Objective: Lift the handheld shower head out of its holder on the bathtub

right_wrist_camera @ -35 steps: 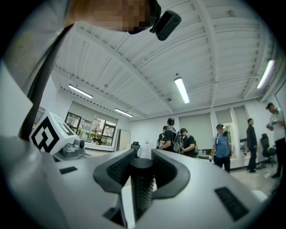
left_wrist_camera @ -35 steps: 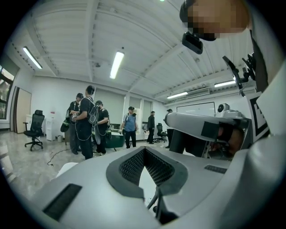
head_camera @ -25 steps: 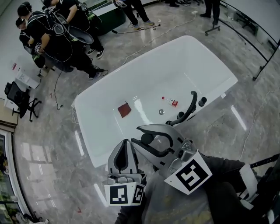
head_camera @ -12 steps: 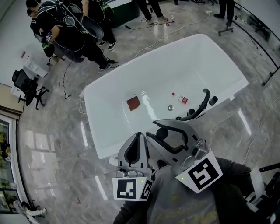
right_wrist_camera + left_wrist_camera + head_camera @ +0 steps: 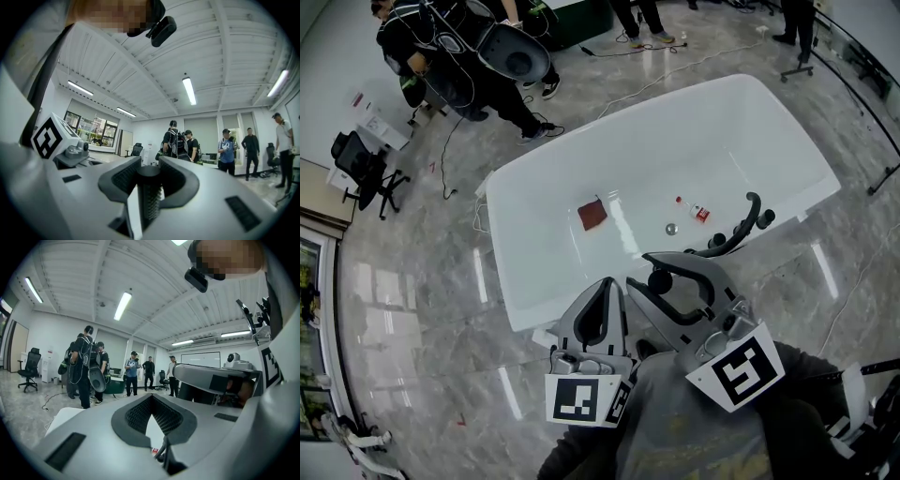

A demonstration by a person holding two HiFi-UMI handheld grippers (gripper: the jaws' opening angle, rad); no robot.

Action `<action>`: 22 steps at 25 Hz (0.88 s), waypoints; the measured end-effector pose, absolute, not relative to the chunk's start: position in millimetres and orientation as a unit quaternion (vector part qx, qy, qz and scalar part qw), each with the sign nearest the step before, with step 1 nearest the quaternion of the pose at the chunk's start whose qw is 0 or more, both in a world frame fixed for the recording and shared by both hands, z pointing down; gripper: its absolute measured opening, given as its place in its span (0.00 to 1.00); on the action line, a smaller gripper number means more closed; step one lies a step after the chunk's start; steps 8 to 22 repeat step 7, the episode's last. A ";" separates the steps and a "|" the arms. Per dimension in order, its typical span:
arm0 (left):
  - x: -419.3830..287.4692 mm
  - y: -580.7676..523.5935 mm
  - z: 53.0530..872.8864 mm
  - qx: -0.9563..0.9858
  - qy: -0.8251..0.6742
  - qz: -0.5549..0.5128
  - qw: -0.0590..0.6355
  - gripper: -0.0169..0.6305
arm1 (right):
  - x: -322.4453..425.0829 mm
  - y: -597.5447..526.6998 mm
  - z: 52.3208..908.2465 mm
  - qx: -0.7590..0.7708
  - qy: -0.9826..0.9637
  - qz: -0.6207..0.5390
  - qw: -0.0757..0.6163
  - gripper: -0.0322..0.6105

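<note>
- The white bathtub (image 5: pixel 712 131) fills the middle of the head view, running from centre-left to upper right. On its floor we see a red cloth (image 5: pixel 592 215), a small bottle (image 5: pixel 697 212) and the drain (image 5: pixel 671 228).
- Both grippers sit at the bottom centre of the head view, near the tub's lower rim and well apart from the fittings on its right rim.
- The left gripper (image 5: pixel 607 281) has its fingers pressed together at the tips, with nothing pinched between them. In its own view (image 5: pixel 150 398) only the tub shows through the slit below the tips.
- The right gripper (image 5: pixel 651 270) (image 5: pixel 150 164) has its fingers closed from both sides on a dark ribbed cylinder (image 5: pixel 150 197) with a rounded top. In the head view that top shows as a dark round end (image 5: pixel 659 279) between the jaws.
- On the tub's right rim, right of centre in the head view, stands a dark curved fitting (image 5: pixel 741 227) with a round knob (image 5: pixel 766 217) just beside it.
- We cannot tell which of these dark pieces is the shower head, and no hose shows to settle it.
- If the pinched cylinder is the shower head, it is already out of its holder and the lift is done.
- If the shower head is among the rim fittings, it sits in its holder with both grippers away from it, and the lift is left to do.
</note>
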State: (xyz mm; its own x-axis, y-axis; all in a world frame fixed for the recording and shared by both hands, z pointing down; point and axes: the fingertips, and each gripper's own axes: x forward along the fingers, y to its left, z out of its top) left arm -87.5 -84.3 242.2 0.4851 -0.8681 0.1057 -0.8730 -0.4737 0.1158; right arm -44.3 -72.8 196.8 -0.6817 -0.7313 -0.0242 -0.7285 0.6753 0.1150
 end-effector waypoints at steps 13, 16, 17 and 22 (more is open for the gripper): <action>-89.2 -84.3 242.6 0.858 -0.508 0.015 0.075 0.03 | -45.3 -73.0 198.1 0.397 -0.916 -0.061 0.014 0.24; -89.2 -84.3 242.6 0.858 -0.508 0.015 0.075 0.03 | -45.3 -73.0 198.1 0.397 -0.916 -0.061 0.014 0.24; -89.2 -84.3 242.6 0.858 -0.508 0.015 0.075 0.03 | -45.3 -73.0 198.1 0.397 -0.916 -0.061 0.014 0.24; -89.2 -84.3 242.6 0.858 -0.508 0.015 0.075 0.03 | -45.3 -73.0 198.1 0.397 -0.916 -0.061 0.014 0.24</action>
